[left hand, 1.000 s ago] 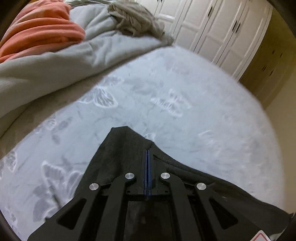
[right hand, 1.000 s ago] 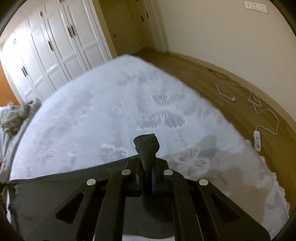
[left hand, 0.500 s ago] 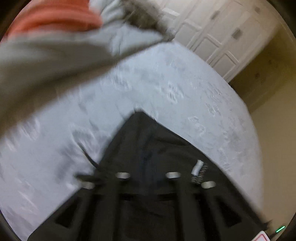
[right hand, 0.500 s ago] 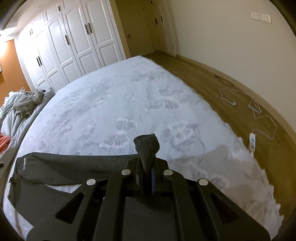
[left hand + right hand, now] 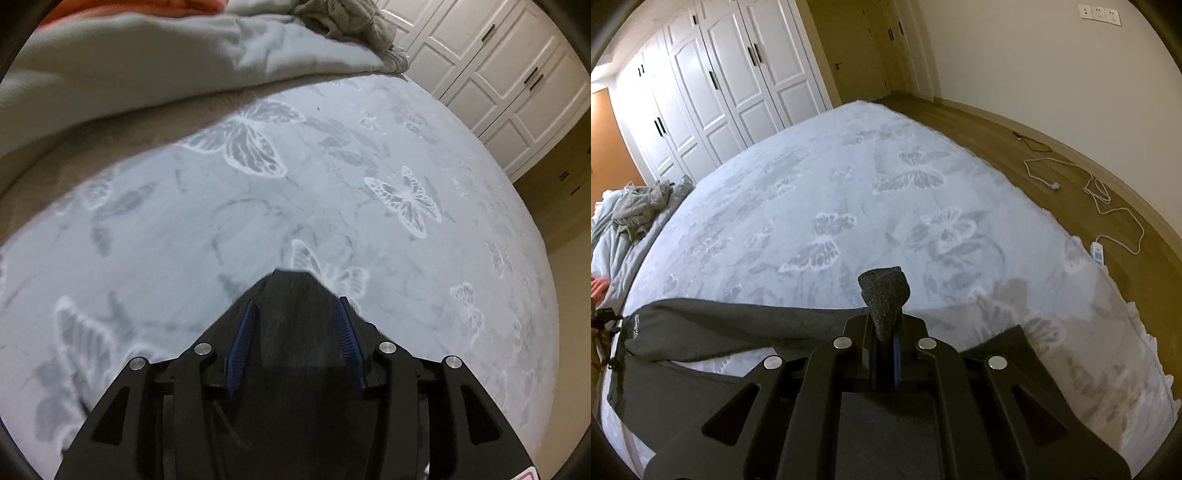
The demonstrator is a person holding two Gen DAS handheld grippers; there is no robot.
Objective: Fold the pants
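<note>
A butterfly bedspread [image 5: 332, 206] fills both views; a grey duvet [image 5: 129, 62] lies upper left. The left gripper [image 5: 297, 332], spread, has just been closing over the pants [image 5: 713, 321]; the right gripper [image 5: 884, 332] pinches their cloth.

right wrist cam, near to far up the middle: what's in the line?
right gripper, shut on a bunched tip of the dark pants → butterfly-print bedspread → wood floor → dark doorway.
</note>
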